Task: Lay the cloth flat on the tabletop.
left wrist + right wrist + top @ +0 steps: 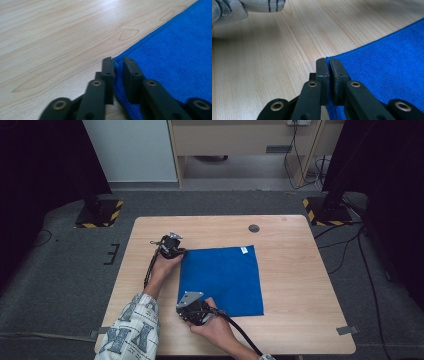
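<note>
A blue cloth (220, 277) lies flat on the wooden table (290, 245). My left gripper (181, 252) sits at its far left corner. In the left gripper view the jaws (119, 61) stand nearly together, with the corner of the cloth (170, 55) pinched up between the pads. My right gripper (183, 301) is at the near left corner. In the right gripper view its jaws (328, 61) are shut tight on that corner of the cloth (387, 57). Both grippers rest low on the tabletop.
A small white tag (243, 250) marks the cloth's far right corner. A dark round grommet (254, 228) sits in the tabletop behind it. A patterned sleeve (132, 327) lies over the table's near left part. Bare wood surrounds the cloth.
</note>
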### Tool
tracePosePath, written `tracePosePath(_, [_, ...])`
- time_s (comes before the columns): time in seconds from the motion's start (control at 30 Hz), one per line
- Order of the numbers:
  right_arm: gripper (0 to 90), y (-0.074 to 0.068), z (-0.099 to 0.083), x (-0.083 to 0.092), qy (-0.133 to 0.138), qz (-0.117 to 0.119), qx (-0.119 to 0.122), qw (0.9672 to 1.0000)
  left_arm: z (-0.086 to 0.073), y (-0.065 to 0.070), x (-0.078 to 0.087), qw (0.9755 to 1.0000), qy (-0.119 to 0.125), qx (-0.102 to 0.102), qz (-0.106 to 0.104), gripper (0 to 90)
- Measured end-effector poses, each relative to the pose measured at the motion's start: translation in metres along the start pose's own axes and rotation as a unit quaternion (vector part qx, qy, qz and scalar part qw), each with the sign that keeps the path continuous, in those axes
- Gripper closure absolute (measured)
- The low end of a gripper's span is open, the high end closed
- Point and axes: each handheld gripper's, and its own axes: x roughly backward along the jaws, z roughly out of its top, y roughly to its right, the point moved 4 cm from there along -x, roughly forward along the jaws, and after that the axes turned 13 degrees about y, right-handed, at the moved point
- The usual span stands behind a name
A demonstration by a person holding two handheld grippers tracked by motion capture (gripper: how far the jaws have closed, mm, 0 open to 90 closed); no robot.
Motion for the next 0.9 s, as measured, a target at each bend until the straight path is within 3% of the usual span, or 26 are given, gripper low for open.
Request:
tracePosePath(0.17, [86.4, 0.000, 0.001, 0.001, 0.000, 0.000, 0.002, 1.0000, 0.005, 0.001, 0.004, 0.9998, 0.015, 0.012, -0.003, 88.6])
tracePosePath(0.63, [86.4, -0.007, 0.005, 0.005, 0.009, -0.010, 0.012, 0.9998, 0.021, 0.004, 0.020, 0.9988, 0.045, 0.017, -0.010, 89.3])
tracePosePath(0.9, [86.5, -0.008, 0.010, 0.009, 0.021, -0.016, 0.015, 0.9995, 0.027, 0.008, 0.028, 0.9987, 0.047, 0.016, -0.011, 89.4])
